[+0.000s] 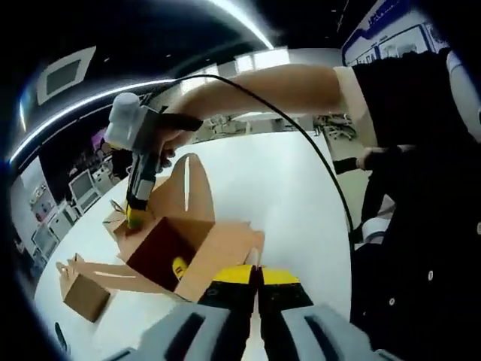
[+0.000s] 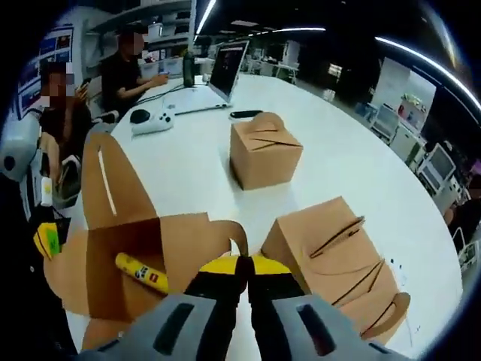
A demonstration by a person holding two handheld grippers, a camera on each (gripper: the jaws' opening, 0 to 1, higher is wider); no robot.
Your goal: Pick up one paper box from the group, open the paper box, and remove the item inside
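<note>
White table (image 2: 353,150): yellow item (image 2: 140,272) lies diagonally inside opened paper box (image 2: 113,263).

open brown paper box (image 2: 150,256), flaps spread, yellow item (image 2: 140,272) inside

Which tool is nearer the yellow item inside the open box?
About equal. Right tool grips the open box's flap beside the yellow item; left tool grips the opposite flap.

Bright ceiling strip lights (image 1: 90,105) glare over a dim room; fisheye edges bend and soften.
</note>
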